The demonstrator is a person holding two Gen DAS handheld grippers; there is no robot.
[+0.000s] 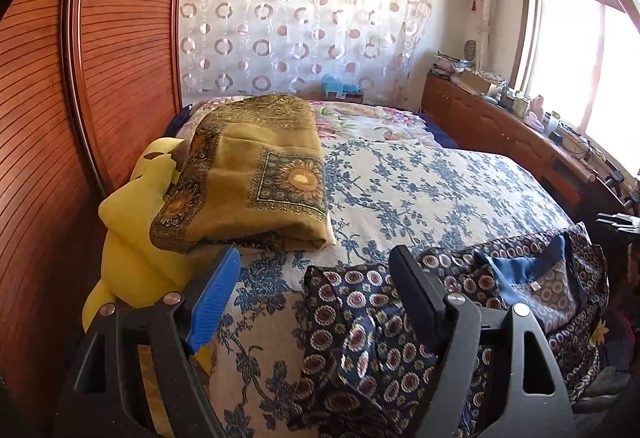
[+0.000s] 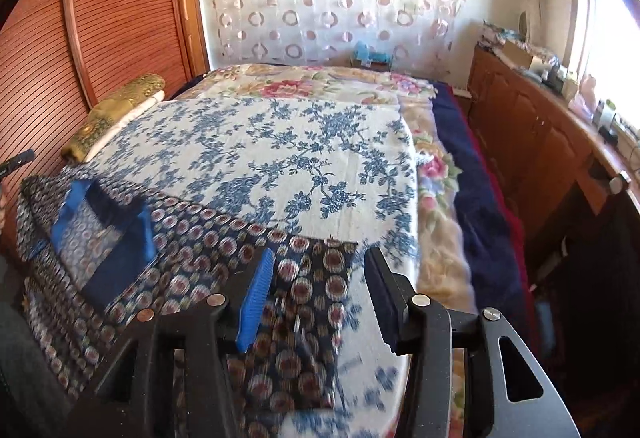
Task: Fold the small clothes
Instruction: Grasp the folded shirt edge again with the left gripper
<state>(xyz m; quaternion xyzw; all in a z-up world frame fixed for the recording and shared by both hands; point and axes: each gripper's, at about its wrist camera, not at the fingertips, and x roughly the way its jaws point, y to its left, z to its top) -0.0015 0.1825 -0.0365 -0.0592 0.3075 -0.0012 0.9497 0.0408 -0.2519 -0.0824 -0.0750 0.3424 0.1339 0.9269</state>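
Note:
A dark navy garment (image 1: 352, 326) printed with round red-and-cream motifs lies spread on the blue-flowered bedsheet (image 1: 420, 190). Its blue-lined neck opening (image 1: 532, 270) faces up. My left gripper (image 1: 316, 258) stands open above one sleeve end, with no cloth between its pads. In the right wrist view the garment (image 2: 200, 238) stretches to the left, and its other sleeve (image 2: 308, 298) lies on the sheet below my right gripper (image 2: 320, 258). That gripper is open, and its blue pad and black pad stand apart, clear of the cloth.
A folded ochre blanket (image 1: 256, 174) and a yellow plush toy (image 1: 132, 238) sit at the bed's left side against a slatted wooden wardrobe (image 1: 120, 58). A cluttered wooden sideboard (image 2: 540, 126) runs under the window on the right. Flowered bedding (image 2: 320, 82) covers the far end.

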